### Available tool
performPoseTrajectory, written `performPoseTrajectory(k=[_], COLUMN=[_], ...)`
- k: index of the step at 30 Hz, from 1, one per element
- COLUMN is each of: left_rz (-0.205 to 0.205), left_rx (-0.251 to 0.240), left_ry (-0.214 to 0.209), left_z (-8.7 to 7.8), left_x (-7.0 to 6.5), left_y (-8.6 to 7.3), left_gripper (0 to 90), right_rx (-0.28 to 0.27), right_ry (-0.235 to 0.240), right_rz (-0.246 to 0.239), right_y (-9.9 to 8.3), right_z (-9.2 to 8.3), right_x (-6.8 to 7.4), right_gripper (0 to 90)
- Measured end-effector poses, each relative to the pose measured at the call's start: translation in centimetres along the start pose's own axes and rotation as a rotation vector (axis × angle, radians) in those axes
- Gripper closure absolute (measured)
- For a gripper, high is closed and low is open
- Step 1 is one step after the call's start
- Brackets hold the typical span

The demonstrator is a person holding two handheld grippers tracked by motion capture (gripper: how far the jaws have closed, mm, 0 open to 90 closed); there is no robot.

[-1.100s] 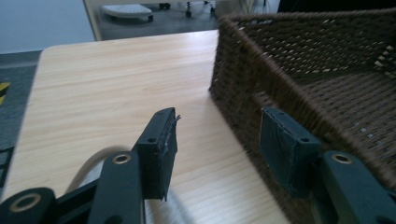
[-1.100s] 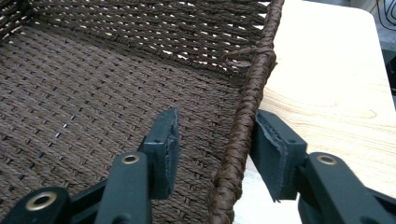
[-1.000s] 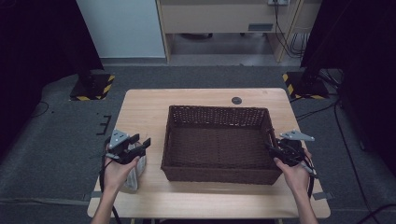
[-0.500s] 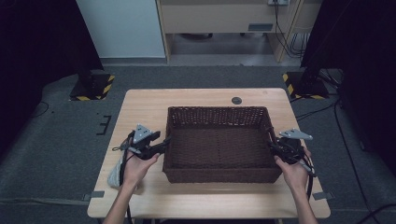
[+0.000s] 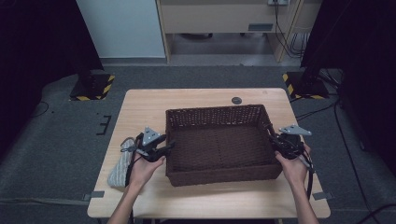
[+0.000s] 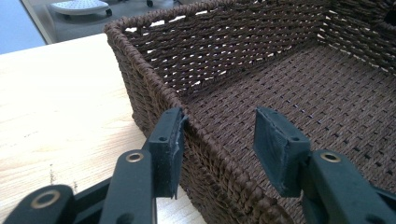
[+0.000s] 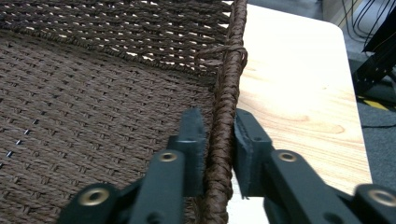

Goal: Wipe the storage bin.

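Observation:
A dark brown woven basket (image 5: pixel 215 111) stands in the middle of the wooden table. My left gripper (image 5: pixel 168 145) is at its left wall (image 6: pixel 140 70), jaws astride the rim. Its jaws have just been closing; the outer pad (image 6: pixel 170 140) touches the wall, while the inner pad (image 6: pixel 275 140) stands off over the basket floor. My right gripper (image 5: pixel 273 140) is at the right wall. Its jaws have just been closing too, and in the right gripper view (image 7: pixel 218 135) both pads press on the braided rim (image 7: pixel 229 79).
A folded grey cloth (image 5: pixel 120 163) lies near the table's left edge, beside my left forearm. A small black round disc (image 5: pixel 236 100) sits on the table behind the basket. Bare wood (image 7: pixel 299 93) runs right of the basket to the table edge.
My left hand has moved right, from over the grey cloth to the basket's left wall. The right hand has stayed at the right rim.

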State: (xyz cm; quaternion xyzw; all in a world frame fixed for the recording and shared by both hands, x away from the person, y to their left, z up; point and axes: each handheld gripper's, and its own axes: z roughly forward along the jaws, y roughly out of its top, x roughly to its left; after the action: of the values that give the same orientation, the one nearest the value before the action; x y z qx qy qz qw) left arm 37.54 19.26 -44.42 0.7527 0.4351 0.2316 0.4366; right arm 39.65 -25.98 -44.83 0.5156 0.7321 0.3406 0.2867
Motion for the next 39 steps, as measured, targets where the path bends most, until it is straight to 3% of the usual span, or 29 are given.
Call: performPoseTrajectory(k=[8,13,17,20,22,26,30,32,34,36,39], left_rz=[0.011,0.016,0.003,-0.034,-0.025,-0.024,-0.053,-0.046,-0.02,-0.025,-0.014], left_rx=[0.006,-0.005,0.006,-0.001,0.0,-0.006,-0.036,-0.029,-0.027,-0.046,-0.072], left_ry=[0.01,0.031,0.036,0.013,0.017,0.015,-0.013,-0.024,-0.006,0.002,0.019], left_z=[0.1,-0.3,0.0,0.3,0.4,0.1,-0.6,-0.8,-1.1,-1.2,-1.0], left_x=[0.1,0.3,0.7,0.7,0.5,0.2,-0.1,-0.1,0.0,0.4,1.3], left_y=[0.0,0.2,0.1,-0.1,0.0,-0.2,-0.9,-0.9,-0.5,0.1,1.0], left_gripper=[52.5,50.4,50.5,54.5,57.7,58.5,57.7,56.5,55.1,52.7,49.7], right_rx=[-0.068,-0.089,-0.031,-0.023,-0.014,0.0,-0.009,-0.014,-0.01,-0.009,-0.058], right_ry=[0.018,0.023,0.024,0.047,0.027,0.005,0.009,0.011,0.003,-0.01,0.001], right_rz=[0.013,0.014,0.014,0.025,0.008,0.013,0.02,0.023,0.015,0.004,0.023], right_y=[0.0,-0.4,-0.9,-1.1,-0.9,-0.6,-0.3,-0.2,0.0,0.0,0.0], right_z=[-1.7,-3.1,-3.1,-3.1,-2.9,-2.4,-1.8,-1.4,-1.2,-1.1,-1.7], right_x=[0.0,-0.1,-0.1,-0.1,0.0,0.0,-0.4,-0.6,-0.6,-0.4,-0.3], right_gripper=[56.0,56.3,63.4,71.3,74.9,78.5,79.2,79.1,77.5,71.0,60.3])
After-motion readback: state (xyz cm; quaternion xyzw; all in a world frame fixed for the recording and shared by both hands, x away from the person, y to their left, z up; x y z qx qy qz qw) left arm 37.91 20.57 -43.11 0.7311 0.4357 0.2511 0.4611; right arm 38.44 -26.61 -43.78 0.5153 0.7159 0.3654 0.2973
